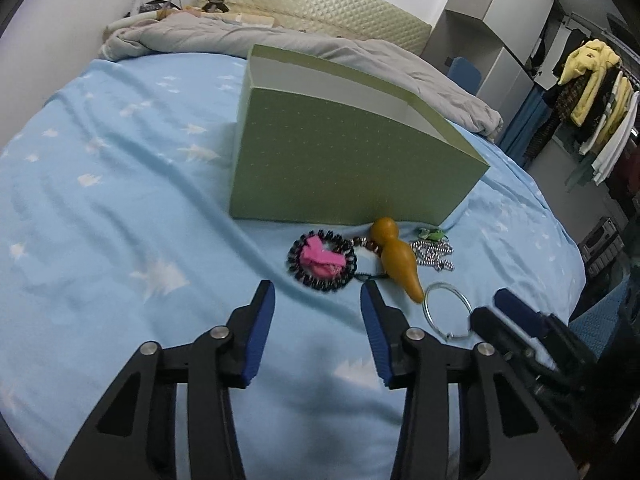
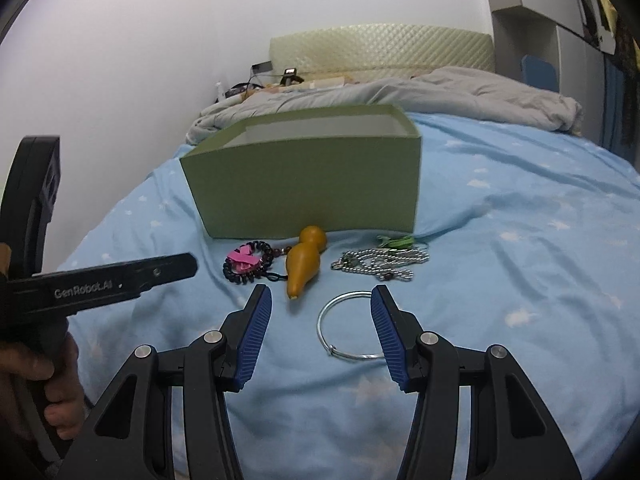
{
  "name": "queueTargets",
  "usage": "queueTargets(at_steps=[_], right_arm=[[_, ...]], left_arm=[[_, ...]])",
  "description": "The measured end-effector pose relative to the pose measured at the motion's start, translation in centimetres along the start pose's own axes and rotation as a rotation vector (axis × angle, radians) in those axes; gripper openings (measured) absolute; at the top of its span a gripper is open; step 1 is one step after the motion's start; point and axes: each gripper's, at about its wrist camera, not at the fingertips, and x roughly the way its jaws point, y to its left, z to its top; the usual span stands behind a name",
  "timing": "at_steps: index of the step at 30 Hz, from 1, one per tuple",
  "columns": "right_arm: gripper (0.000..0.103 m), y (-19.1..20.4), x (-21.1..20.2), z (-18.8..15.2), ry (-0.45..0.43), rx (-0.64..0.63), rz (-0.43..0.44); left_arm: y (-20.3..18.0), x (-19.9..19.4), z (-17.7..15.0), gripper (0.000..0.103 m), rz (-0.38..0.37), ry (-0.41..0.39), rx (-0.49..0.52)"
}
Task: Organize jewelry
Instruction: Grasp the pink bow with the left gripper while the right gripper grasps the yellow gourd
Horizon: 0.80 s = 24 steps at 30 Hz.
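Green box (image 2: 308,184) sits open-topped on the bed (image 2: 520,280), jewelry lined up in front for easy dropping in. Right tool (image 2: 320,300) gapes empty around the silver bangle (image 2: 348,326); left tool (image 1: 318,294) half open, empty, near the bead bracelet (image 1: 320,260).

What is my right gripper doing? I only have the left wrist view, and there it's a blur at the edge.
Observer: The right gripper is open and empty, and the ring lies flat between its fingers.
Operator: Is it touching the ring?
Observer: I cannot tell. The ring's right side passes out of sight behind the right pad.
Operator: Which end of the chain has the clasp?
Observer: The chain has its clasp at the left end, the end nearer the gourd.
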Motion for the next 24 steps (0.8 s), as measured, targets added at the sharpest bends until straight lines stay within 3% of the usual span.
queueTargets(at_steps=[8, 19, 24], right_arm=[[0.044, 0.0, 3.6, 0.1, 0.037, -0.006, 0.022], [0.037, 0.3, 6.8, 0.3, 0.070, -0.014, 0.032], [0.019, 0.1, 7.1, 0.5, 0.077, -0.012, 0.023]], left_arm=[[-0.1, 3.1, 1.2, 0.039, -0.028, 0.041, 0.027], [0.4, 5.0, 1.8, 0.038, 0.001, 0.085, 0.072], [0.4, 5.0, 2.1, 0.038, 0.003, 0.082, 0.100]])
